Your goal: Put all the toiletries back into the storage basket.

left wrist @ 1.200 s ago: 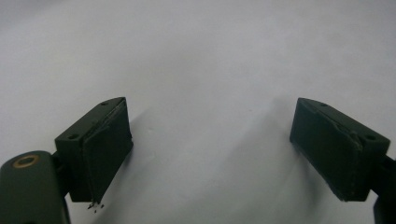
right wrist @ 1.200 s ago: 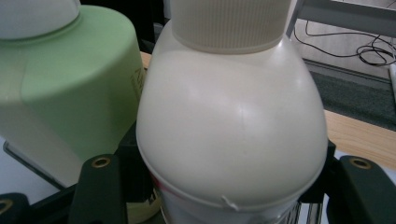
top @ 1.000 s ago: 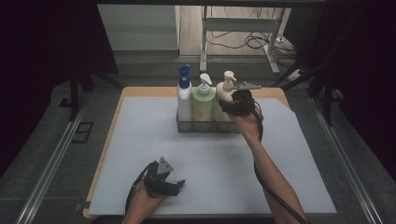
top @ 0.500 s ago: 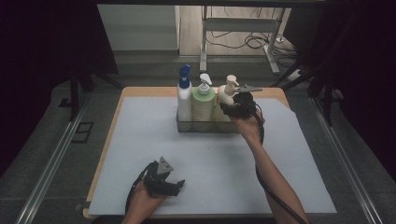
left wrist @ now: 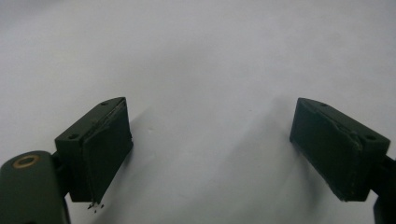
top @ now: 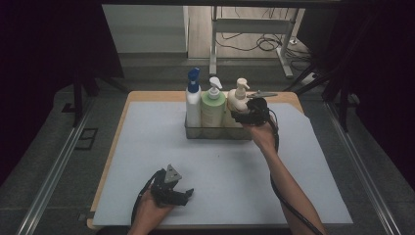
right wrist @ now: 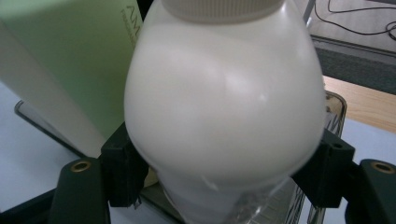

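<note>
- High view: the right gripper is at the cream pump bottle, which stands upright at the right end of the clear basket; beside it, farther from this gripper, stand a green pump bottle and then a white bottle with a blue cap.
- Right gripper view: the cream pump bottle sits between the two black jaws, its round belly bulging over both. The jaws have just been opening; whether the pads are in contact with the bottle cannot be told.
- Right gripper view: the green pump bottle stands just left of the cream one, behind the left jaw.
- Left gripper view: the left gripper has its jaws wide apart, nothing between them, over the bare white mat.
- High view: the left gripper rests low on the table, well apart from the basket.
</note>
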`<state>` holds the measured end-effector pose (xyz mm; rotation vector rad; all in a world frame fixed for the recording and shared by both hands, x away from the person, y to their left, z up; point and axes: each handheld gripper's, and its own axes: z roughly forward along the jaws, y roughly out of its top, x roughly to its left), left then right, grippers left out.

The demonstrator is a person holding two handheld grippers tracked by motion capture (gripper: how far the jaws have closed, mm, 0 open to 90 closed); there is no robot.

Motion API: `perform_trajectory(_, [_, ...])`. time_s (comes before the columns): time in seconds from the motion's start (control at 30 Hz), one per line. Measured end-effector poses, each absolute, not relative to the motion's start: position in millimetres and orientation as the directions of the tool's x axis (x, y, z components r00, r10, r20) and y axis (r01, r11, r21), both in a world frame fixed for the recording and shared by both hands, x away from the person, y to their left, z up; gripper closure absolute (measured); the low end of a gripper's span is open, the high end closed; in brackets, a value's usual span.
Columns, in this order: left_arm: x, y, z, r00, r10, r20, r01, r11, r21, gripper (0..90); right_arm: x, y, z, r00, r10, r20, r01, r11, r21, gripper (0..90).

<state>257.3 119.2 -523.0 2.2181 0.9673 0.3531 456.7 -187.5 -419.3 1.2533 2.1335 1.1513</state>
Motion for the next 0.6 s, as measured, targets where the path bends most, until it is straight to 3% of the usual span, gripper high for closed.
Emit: perform_trajectory(0.6, [257, 119, -523, 0.684, 0.729, -0.024, 0.543, -0.487, 0.684, 12.4, 423, -226, -419, -0.562, 0.822, 0.095, 0.526, 0.266, 0.808, 32.2])
